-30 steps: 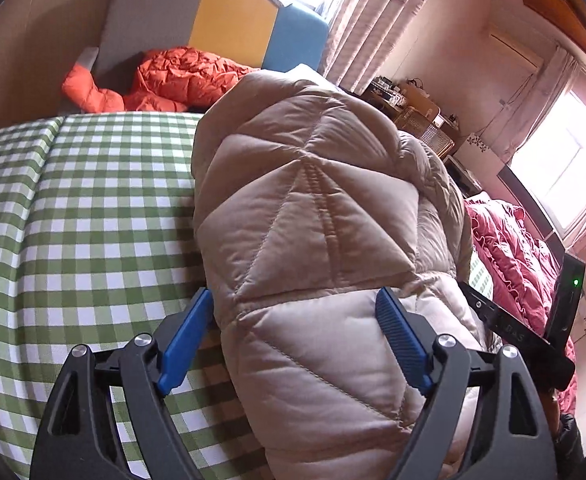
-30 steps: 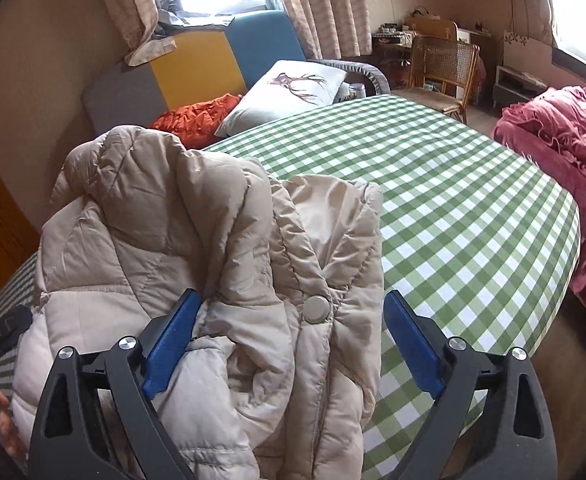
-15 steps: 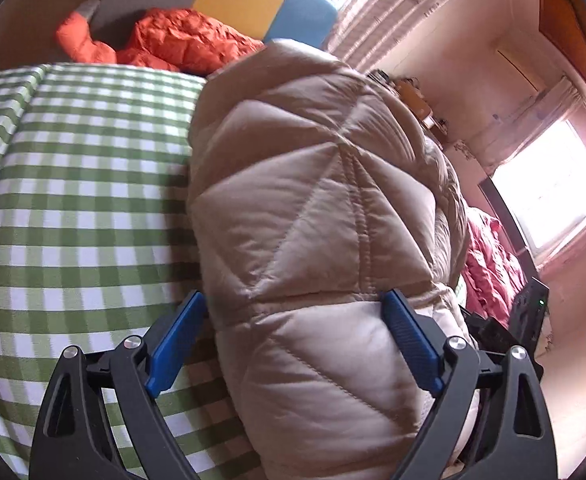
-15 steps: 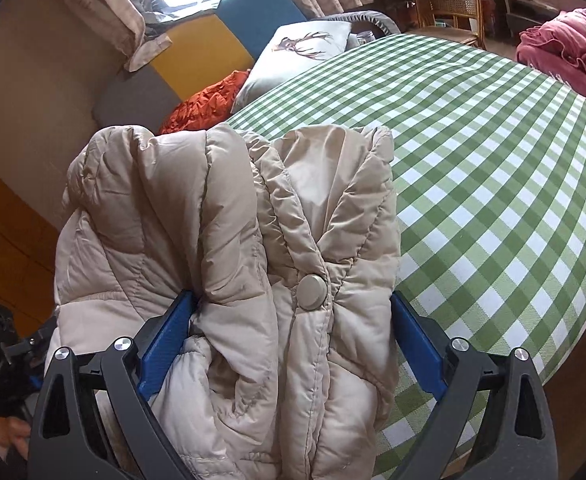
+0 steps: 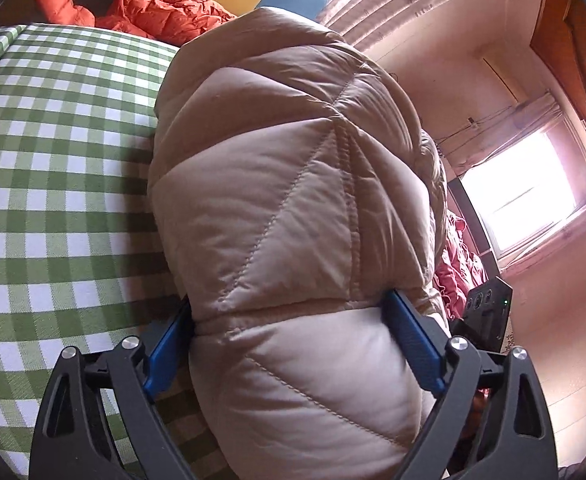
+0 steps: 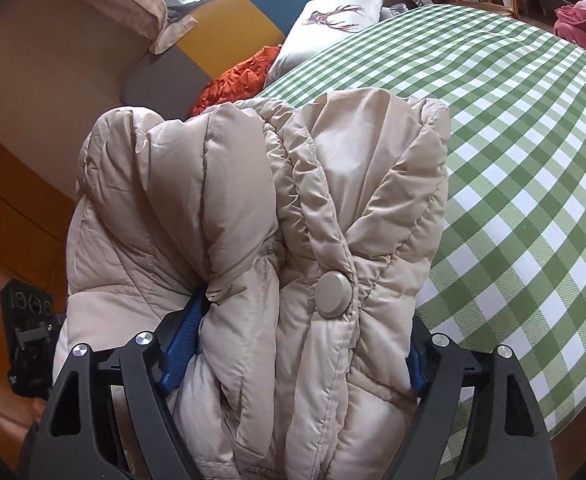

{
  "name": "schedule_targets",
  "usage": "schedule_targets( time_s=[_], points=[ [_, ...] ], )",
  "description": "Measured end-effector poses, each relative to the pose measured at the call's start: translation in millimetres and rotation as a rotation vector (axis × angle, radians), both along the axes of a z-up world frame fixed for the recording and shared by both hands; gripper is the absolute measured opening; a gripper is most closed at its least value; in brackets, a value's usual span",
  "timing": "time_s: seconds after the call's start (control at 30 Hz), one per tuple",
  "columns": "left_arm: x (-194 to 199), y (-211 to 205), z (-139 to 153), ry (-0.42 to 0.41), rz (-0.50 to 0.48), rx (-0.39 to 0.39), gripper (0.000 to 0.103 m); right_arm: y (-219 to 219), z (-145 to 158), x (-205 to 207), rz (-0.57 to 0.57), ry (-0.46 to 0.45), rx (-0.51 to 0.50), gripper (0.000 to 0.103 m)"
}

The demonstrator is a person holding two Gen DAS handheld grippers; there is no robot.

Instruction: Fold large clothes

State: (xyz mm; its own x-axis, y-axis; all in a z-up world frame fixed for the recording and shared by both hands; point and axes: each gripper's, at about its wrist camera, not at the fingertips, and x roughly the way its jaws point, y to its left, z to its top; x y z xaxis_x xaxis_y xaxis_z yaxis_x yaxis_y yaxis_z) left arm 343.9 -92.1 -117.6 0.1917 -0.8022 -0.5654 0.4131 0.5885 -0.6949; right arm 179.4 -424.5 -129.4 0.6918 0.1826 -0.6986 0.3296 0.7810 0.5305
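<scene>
Now I have both grippers closing on the beige puffer jacket (image 5: 293,208): my left gripper (image 5: 293,344) squeezes its quilted bulk between both blue pads, and my right gripper (image 6: 293,344) pinches the buttoned front, above the green checked table (image 6: 533,160).

The bulky beige jacket (image 6: 293,240) blocks the near edge; the checked tabletop (image 6: 533,160) beyond lies free.

Beige quilted jacket (image 5: 293,200); green-and-white checked tablecloth (image 5: 53,160); orange padded garment (image 5: 165,8).
</scene>
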Motion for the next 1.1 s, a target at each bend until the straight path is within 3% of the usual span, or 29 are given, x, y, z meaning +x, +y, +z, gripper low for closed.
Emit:
schedule_targets(
  time_s=[0.2, 0.33, 0.5, 0.83, 1.1],
  points=[
    [-12.9, 0.9, 17.6, -0.066, -0.003, -0.003, 0.062, 6.0, 7.1, 2.9, 0.058, -0.018, -0.008, 0.052],
    [-26.7, 17.8, 33.5, -0.114, 0.014, -0.013, 0.06, 22.3, 15.0, 9.6, 0.12, -0.036, 0.0, 0.042],
    [-36.1, 59.5, 49.5, -0.174, 0.063, -0.019, 0.056, 59.7, 19.3, 25.9, 0.211, -0.056, 0.025, 0.039],
    [-78.5, 183.3, 95.3, -0.299, 0.258, 0.039, 0.056, 190.6, 41.7, 75.8, 0.48, -0.102, 0.015, 0.037],
    [-97.1, 279.5, 87.0, -0.263, 0.476, 0.096, 0.056, 301.2, 56.1, 120.2, 0.671, -0.094, -0.093, 0.037]
  ],
)
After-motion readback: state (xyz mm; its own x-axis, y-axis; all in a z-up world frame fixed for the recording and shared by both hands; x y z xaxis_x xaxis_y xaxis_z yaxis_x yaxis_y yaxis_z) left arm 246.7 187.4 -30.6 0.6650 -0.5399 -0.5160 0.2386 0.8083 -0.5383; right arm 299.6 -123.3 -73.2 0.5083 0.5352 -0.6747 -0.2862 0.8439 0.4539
